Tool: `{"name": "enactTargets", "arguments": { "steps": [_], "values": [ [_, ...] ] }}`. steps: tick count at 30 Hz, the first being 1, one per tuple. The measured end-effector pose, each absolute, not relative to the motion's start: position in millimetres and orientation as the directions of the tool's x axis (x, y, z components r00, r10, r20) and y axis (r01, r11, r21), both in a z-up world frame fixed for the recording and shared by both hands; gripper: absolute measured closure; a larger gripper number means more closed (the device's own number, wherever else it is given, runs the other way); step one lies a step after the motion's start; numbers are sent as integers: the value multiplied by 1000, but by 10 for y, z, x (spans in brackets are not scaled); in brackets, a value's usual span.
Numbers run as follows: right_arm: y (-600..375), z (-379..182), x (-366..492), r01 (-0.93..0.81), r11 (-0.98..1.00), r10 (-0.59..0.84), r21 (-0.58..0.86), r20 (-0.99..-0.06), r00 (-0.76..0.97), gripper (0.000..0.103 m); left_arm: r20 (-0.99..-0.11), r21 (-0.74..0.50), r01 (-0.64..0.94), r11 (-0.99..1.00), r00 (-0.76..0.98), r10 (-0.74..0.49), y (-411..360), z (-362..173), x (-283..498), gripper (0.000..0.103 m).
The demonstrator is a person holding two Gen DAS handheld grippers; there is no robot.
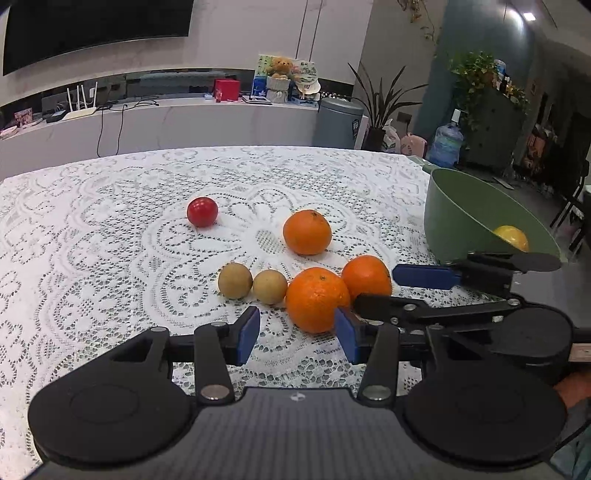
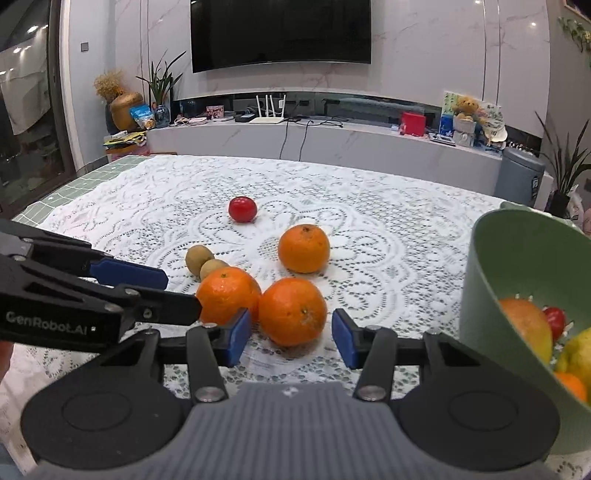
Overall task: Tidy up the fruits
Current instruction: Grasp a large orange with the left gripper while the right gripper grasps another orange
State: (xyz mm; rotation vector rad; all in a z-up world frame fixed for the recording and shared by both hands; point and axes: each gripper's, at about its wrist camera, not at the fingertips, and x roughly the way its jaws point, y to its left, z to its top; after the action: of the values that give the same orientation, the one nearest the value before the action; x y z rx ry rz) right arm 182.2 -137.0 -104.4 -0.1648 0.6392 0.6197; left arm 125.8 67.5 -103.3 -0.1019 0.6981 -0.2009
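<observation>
Three oranges (image 2: 303, 248) sit on your lace table (image 2: 388, 229), near the green bowl (image 2: 491, 266) at the right. Your left gripper (image 1: 297, 334) is partly open and holds nothing. Your right gripper (image 2: 291, 334) is partly open too, with one orange just in front, not squeezed.

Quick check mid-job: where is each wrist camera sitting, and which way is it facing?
Left wrist: on the left hand-held gripper, looking forward and down across the table at the fruit, with the bowl on the right; the right hand-held gripper and part of a hand enter from the right.
Right wrist: on the right hand-held gripper, facing much the same way, with an orange dead ahead; the left hand-held gripper enters from the left.
Shared: oranges, red fruit, bowl, TV.
</observation>
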Motion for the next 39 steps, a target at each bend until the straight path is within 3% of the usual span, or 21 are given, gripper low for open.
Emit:
{"name": "enactTargets", "arguments": {
  "steps": [6, 9, 18, 21, 23, 35, 39],
  "values": [
    [-1394, -1074, 1924, -582, 808, 510, 93, -605, 611, 56, -625, -213, 148, 966, 740, -251, 719, -1011, 1284, 48],
    [-1411, -1078, 1951, -579, 805, 524, 127, -611, 594, 62, -627, -239, 138, 961, 734, -261, 729, -1013, 1309, 48],
    [-1431, -952, 1802, -545, 837, 440, 44, -647, 623, 63, -639, -224, 129, 966, 728, -246, 635, -1008, 1384, 47],
    [-1466, -914, 1693, -540, 841, 394, -23, -658, 642, 63, -647, -245, 120, 962, 718, -255, 587, -1002, 1420, 41],
    [-1492, -910, 1665, -529, 847, 364, -51, -669, 648, 63, -655, -243, 100, 965, 717, -239, 528, -998, 1452, 37],
    [-1532, -965, 1732, -516, 856, 374, -18, -667, 644, 62, -722, -175, -41, 984, 685, -100, 299, -1056, 1665, 37],
    [-1513, -974, 1774, -516, 856, 387, -4, -656, 648, 61, -736, -165, -68, 984, 672, -77, 295, -1074, 1707, 45]
  ]
}}
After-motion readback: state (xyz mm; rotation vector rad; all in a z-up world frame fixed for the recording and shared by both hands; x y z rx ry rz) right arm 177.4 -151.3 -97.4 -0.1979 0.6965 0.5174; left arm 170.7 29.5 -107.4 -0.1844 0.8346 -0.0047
